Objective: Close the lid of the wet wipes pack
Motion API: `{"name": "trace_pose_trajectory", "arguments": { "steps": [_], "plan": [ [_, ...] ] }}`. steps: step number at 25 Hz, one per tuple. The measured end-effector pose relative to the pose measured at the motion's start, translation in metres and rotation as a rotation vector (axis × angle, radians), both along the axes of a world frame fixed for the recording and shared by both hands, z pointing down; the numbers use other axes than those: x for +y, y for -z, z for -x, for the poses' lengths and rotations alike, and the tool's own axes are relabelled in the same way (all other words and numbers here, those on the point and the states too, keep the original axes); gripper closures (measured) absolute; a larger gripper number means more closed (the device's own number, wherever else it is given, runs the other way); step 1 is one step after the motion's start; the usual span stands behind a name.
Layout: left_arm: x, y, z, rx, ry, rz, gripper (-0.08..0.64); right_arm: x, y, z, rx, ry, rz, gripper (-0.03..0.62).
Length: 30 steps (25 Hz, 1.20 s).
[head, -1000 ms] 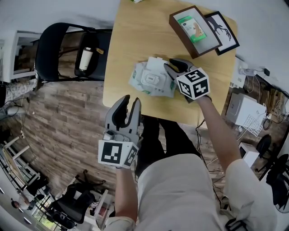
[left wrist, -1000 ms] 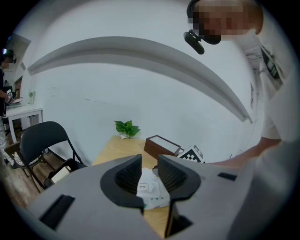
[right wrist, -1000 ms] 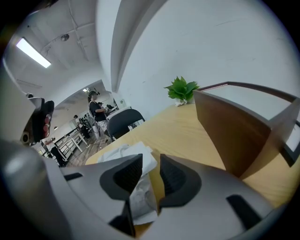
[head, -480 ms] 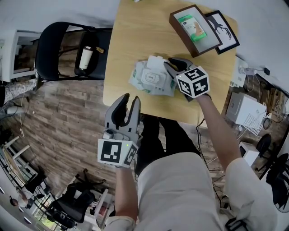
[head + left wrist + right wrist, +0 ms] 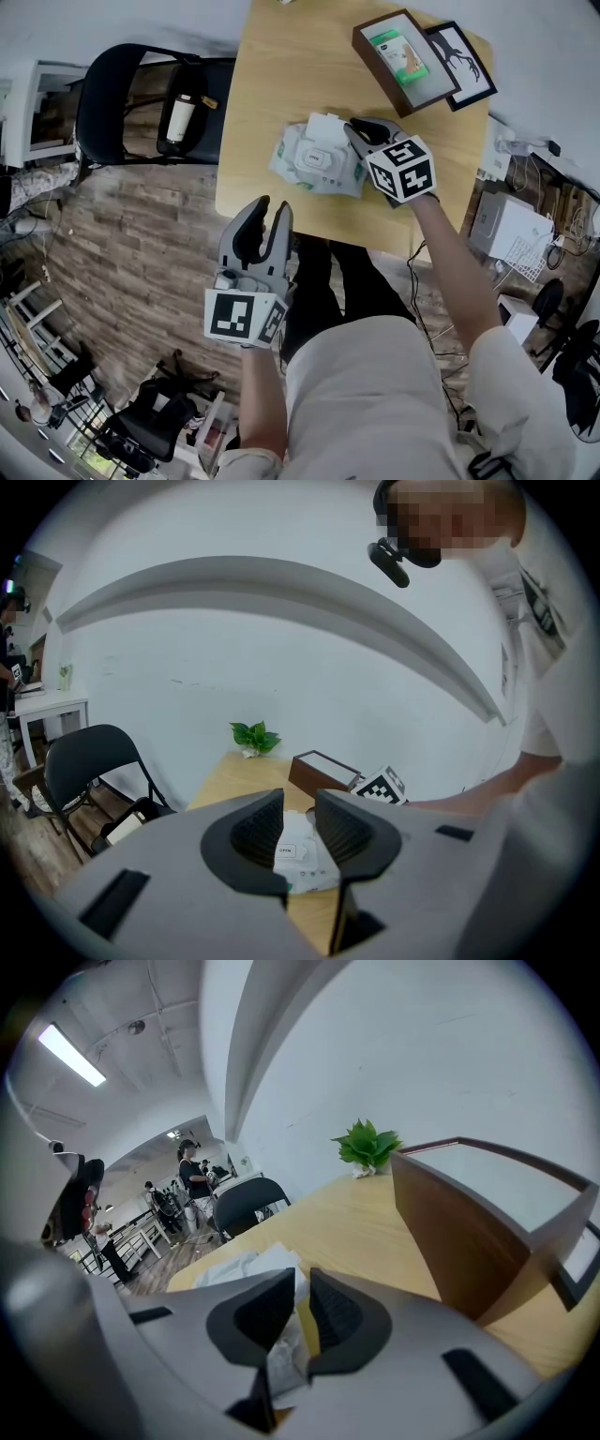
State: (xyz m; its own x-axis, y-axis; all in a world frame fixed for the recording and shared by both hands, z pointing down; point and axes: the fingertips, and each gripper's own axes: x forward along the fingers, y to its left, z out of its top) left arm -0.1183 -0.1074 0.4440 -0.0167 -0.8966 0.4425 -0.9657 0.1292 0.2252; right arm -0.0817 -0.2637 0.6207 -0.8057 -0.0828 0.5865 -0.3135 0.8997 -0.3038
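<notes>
**Narrowed since a second ago: right jaws at the pack**

Head view. Closing at the pack's right end with right gripper [image 5: 356,129], jaws much nearer each other than a second back; nothing else shifted. Found in the middle of the table [image 5: 272,66], nearer its front edge: one wet wipes pack [image 5: 317,161]. Soft, white with green, crinkled, with a rounded white lid panel at its centre. Raised at its upper edge, a white flap; lid or sheet, cannot tell. Bare wood left of the pack and above it. Counted at upper right, well apart from the pack: two pictures, a brown frame [image 5: 401,64] and a black frame [image 5: 461,67]. Counted at upper left, just beside the table's edge: one chair [image 5: 94,94], with one bottle [image 5: 178,120] on it. Held off the table, below its front edge and over plank floor: left gripper [image 5: 268,211].

Left gripper view. Spread slightly, nothing between. Beyond the gap, the pack, "OPEN" printed on its panel. One plant [image 5: 255,736] at the table's far edge.

Right gripper view. Narrow gap with the pack's crinkled white edge inside it and a strip of wood showing beside, so not pinched from both sides.
</notes>
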Motion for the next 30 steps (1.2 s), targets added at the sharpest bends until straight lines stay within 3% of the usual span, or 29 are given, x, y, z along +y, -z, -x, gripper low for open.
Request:
{"name": "trace_pose_trajectory", "arguments": {
  "steps": [18, 30],
  "plan": [
    [-0.001, 0.015, 0.000, -0.020, -0.019, -0.019, 0.459, 0.006, 0.021, -0.002, -0.008, 0.010, -0.042, 0.577],
    [0.008, 0.022, 0.009, -0.013, -0.080, -0.048, 0.459, 0.027, 0.039, -0.005, 0.003, -0.023, -0.066, 0.580]
  ]
}}
